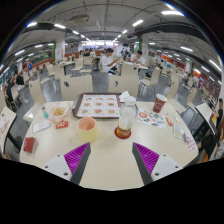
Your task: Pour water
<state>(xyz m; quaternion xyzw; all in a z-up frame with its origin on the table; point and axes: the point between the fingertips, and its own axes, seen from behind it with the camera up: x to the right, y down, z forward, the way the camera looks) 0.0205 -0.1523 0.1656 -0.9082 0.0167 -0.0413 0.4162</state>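
Observation:
My gripper (112,158) is open and empty, with its two purple pads (75,155) held wide apart over the pale table (110,170). Just beyond the fingers stands a clear cup (125,119) on a dark coaster, a little right of centre. To its left sits a small orange cup (87,125). A reddish cup (159,103) stands farther off to the right. Nothing is between the fingers.
A tray with a patterned sheet (99,105) lies at the far side of the table. A small glass (58,113) and a red item (29,145) are at the left, a patterned mat (151,118) at the right. Chairs, tables and a seated person (108,62) fill the hall beyond.

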